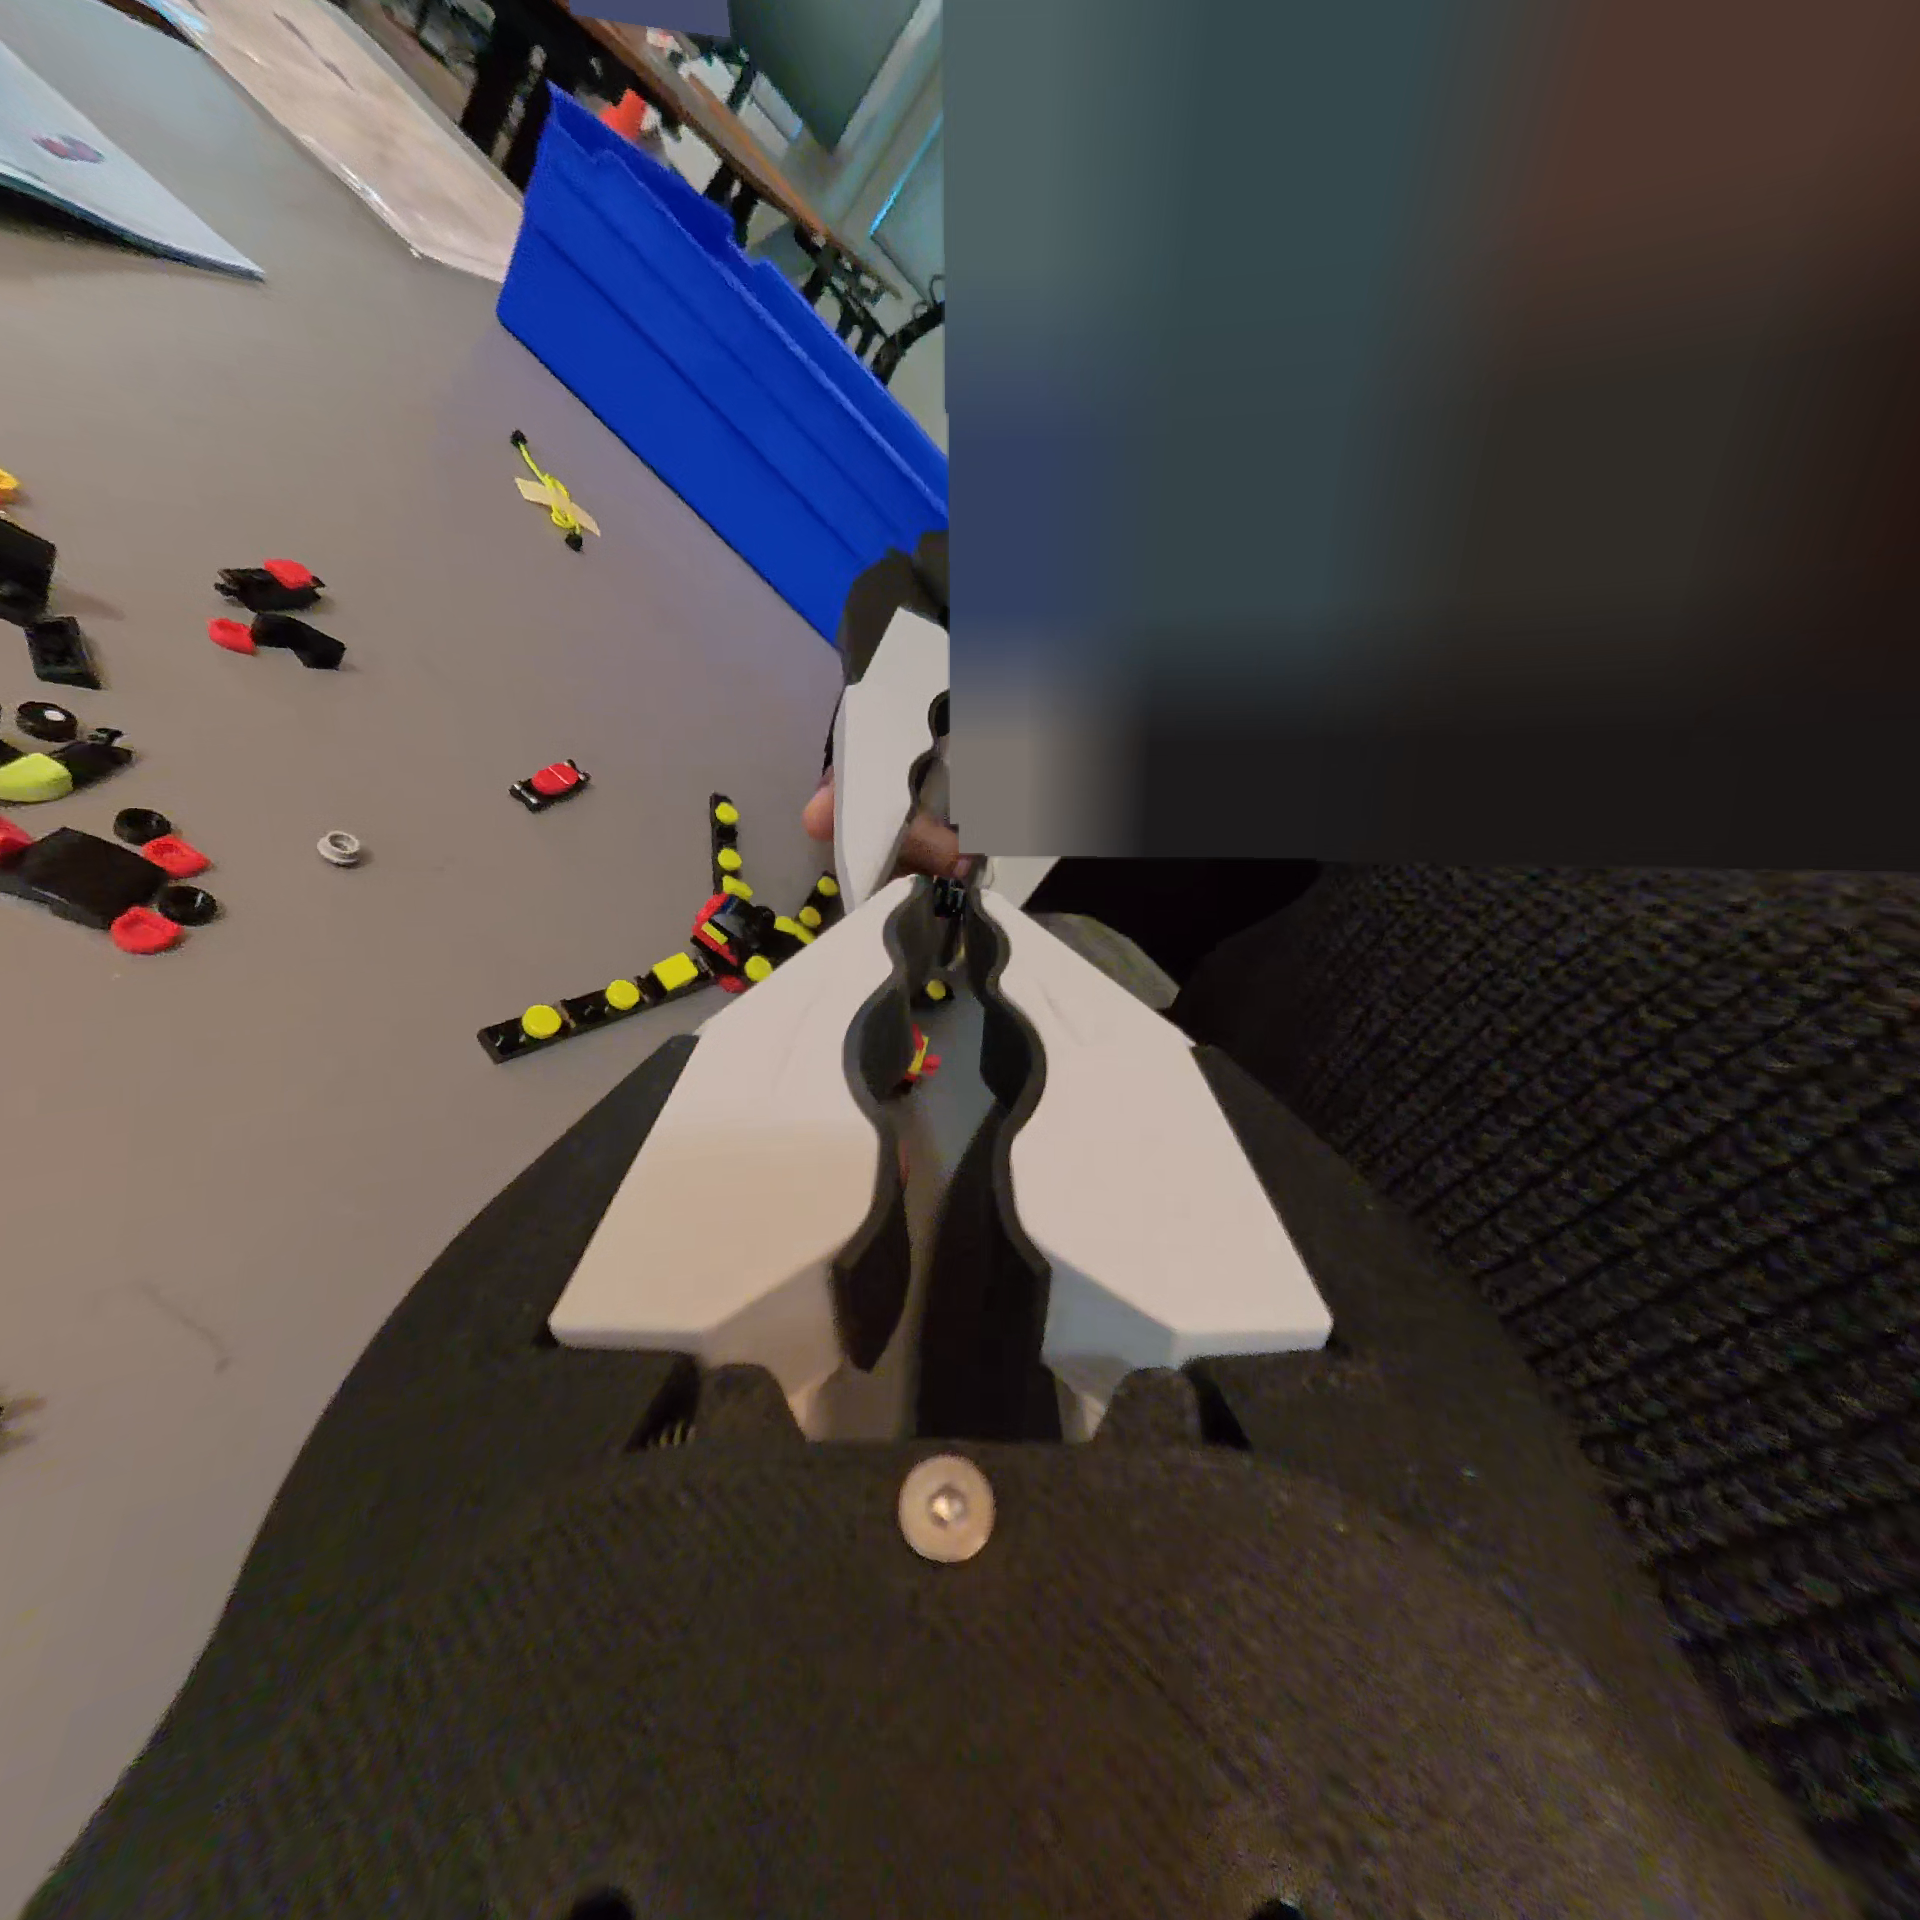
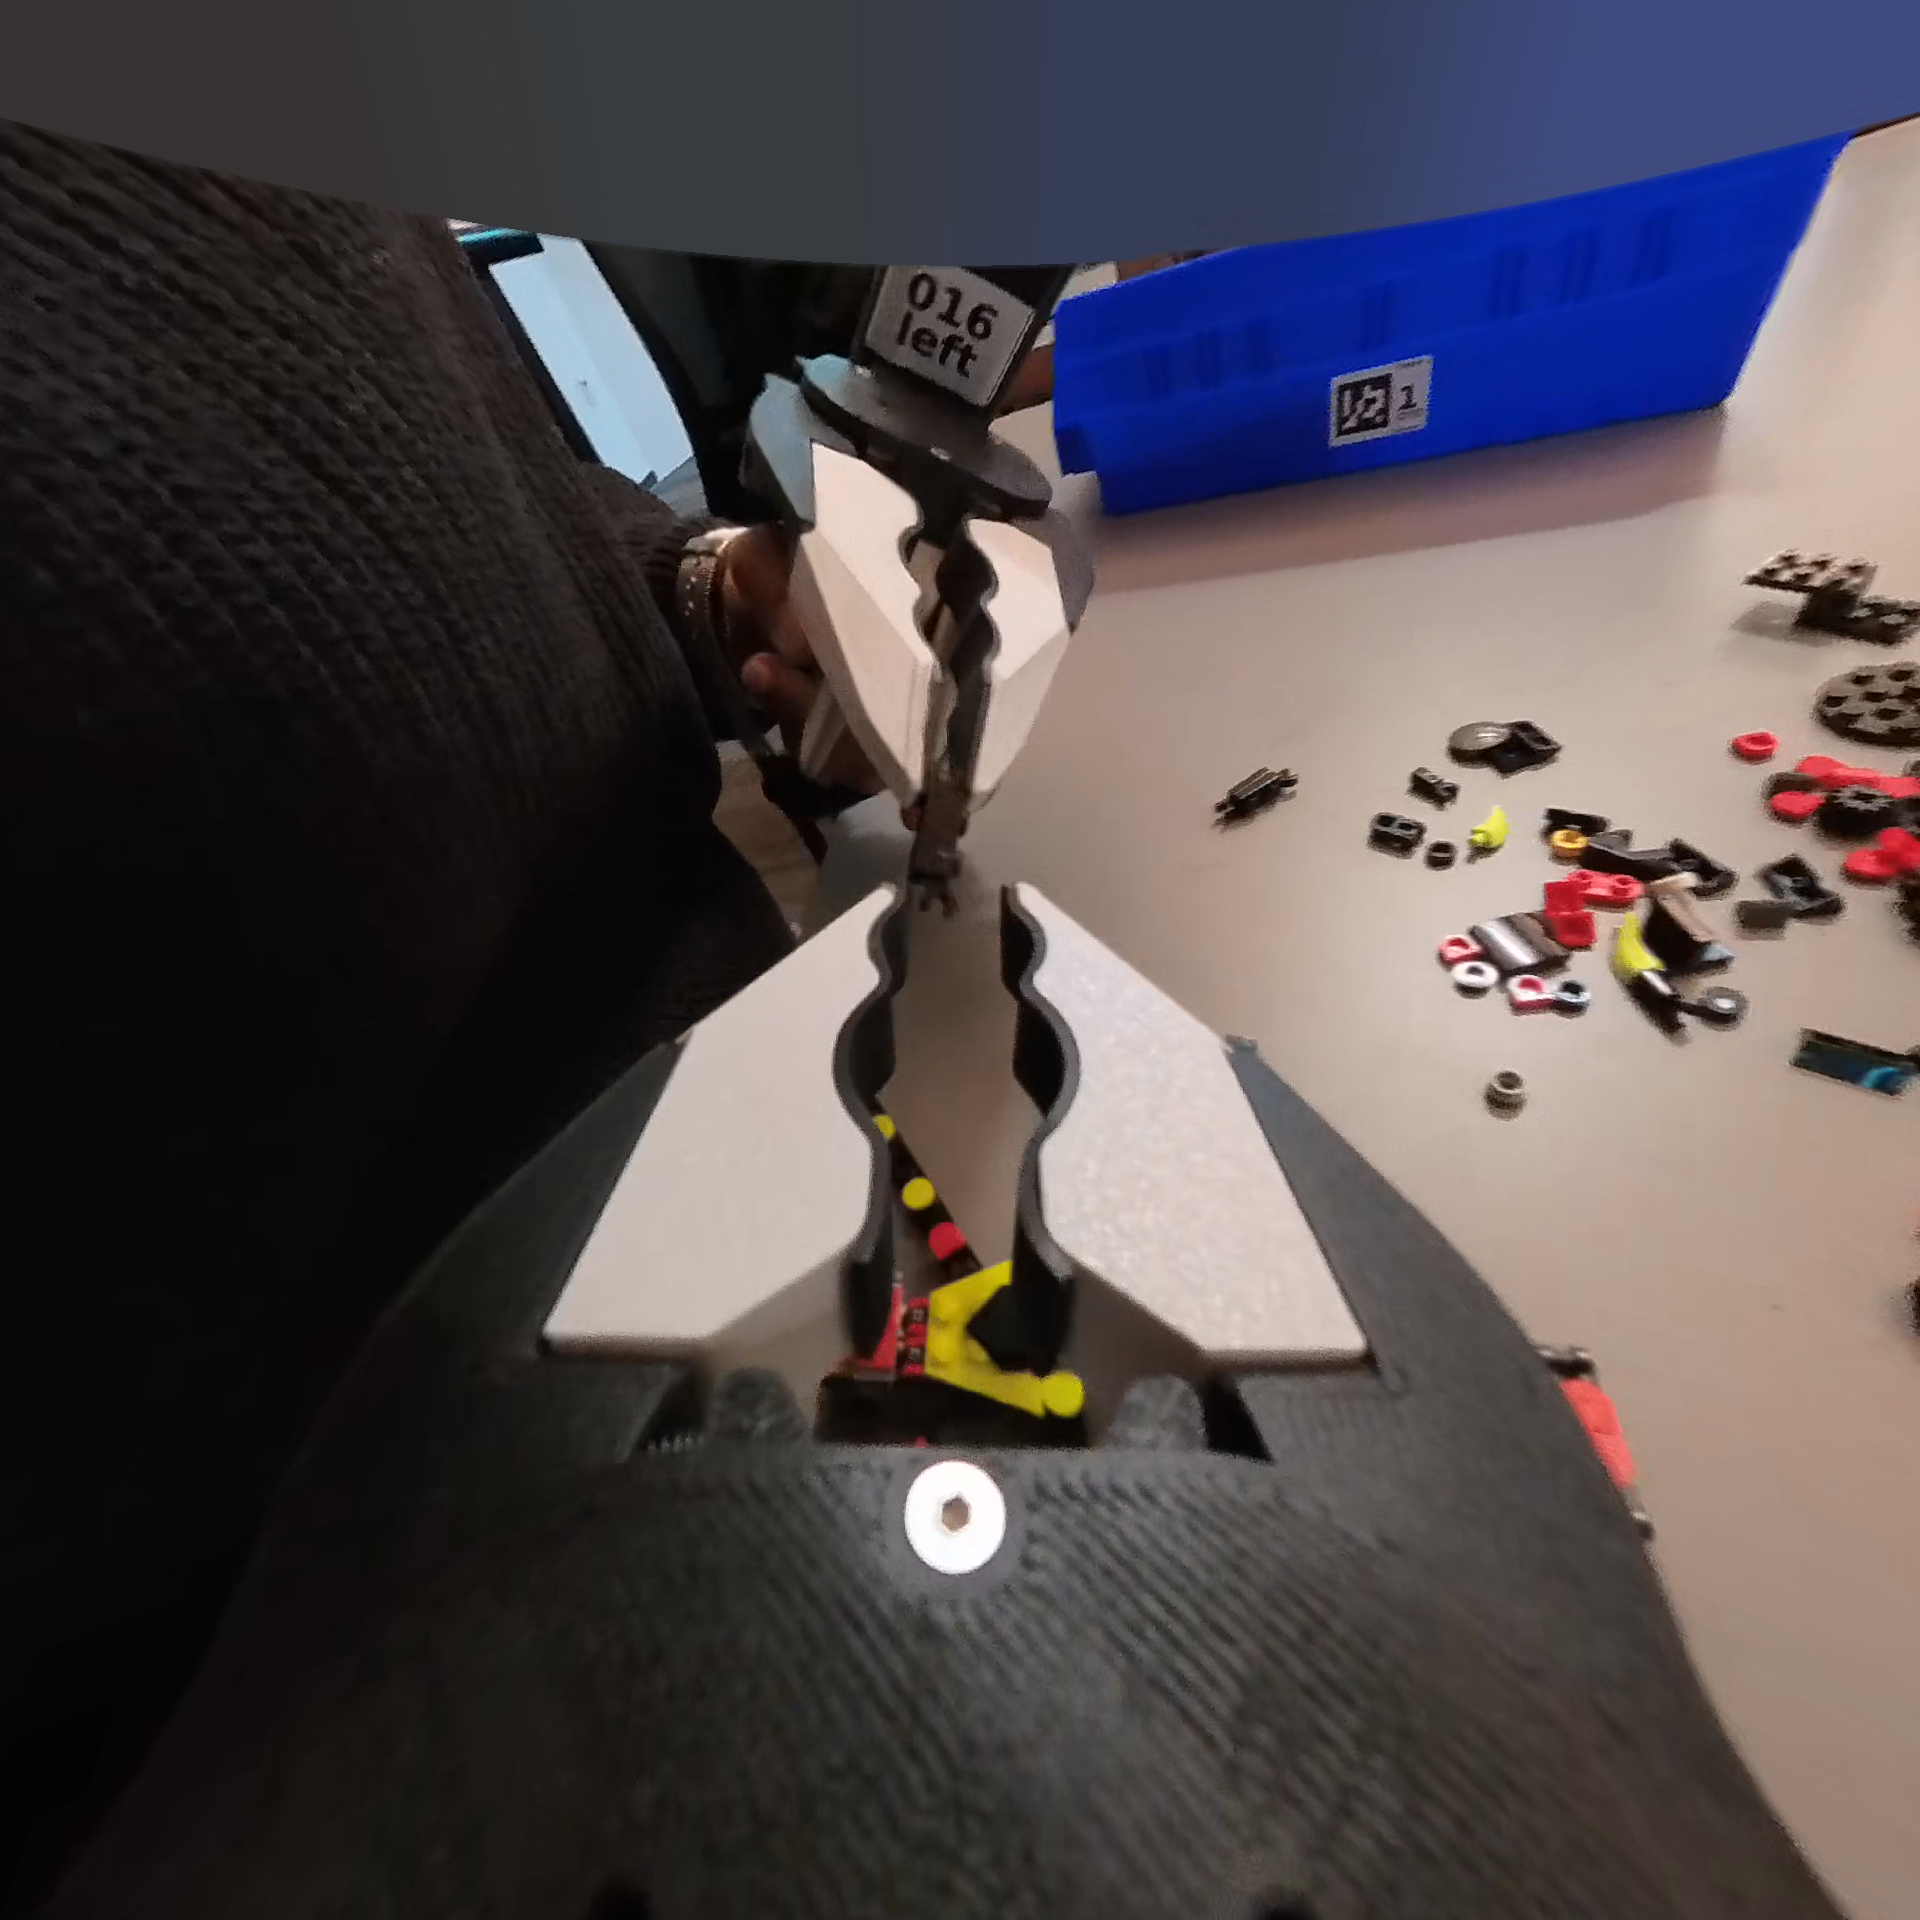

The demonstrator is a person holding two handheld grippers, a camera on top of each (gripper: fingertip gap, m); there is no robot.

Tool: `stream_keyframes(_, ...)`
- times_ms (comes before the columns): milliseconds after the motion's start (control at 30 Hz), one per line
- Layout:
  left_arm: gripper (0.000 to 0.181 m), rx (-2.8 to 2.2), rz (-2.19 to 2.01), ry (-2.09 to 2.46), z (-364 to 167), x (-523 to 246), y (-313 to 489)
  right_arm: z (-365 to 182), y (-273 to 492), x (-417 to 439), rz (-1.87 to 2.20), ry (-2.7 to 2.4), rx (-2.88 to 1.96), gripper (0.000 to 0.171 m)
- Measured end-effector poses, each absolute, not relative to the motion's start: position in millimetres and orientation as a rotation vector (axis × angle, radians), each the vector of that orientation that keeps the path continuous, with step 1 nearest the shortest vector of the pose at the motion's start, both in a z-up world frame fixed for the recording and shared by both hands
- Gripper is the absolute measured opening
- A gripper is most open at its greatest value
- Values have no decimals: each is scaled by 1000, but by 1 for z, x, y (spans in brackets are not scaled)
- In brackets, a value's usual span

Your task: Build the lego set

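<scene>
Both tools meet tip to tip above the grey table (image 1: 364, 1143): the left tool (image 1: 940, 894) pinches a small black piece (image 2: 935, 842), the right tool (image 2: 951, 894) narrowly parted around it. Only the right view shows the label on the blue bin (image 2: 1558, 312); the left view shows the black-and-yellow lego assembly (image 1: 665, 977) whole.

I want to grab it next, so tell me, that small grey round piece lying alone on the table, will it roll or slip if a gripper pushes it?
The small grey round piece lies flat on its face, so it would probably slide, not roll. It looks tiny and light, so a nudge may skid it across the smooth table. Tipped onto its rim, it could roll.
</scene>
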State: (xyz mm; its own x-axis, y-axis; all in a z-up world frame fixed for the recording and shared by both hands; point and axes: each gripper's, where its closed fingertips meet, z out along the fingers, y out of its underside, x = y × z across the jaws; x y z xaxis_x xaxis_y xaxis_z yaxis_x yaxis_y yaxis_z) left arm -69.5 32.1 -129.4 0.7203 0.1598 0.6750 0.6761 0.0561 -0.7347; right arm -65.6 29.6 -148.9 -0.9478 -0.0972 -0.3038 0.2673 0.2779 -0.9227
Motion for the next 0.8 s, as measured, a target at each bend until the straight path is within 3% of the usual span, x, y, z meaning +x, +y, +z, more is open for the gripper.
stream_keyframes(300,1,-1538,-471,-690,-134,-61,38,-159,27,-48,-1622,2297,56,4)
stream_keyframes(800,2,-1399,-561,-728,-121,-65,35,-148,26,-50,-1694,2213,92,8)
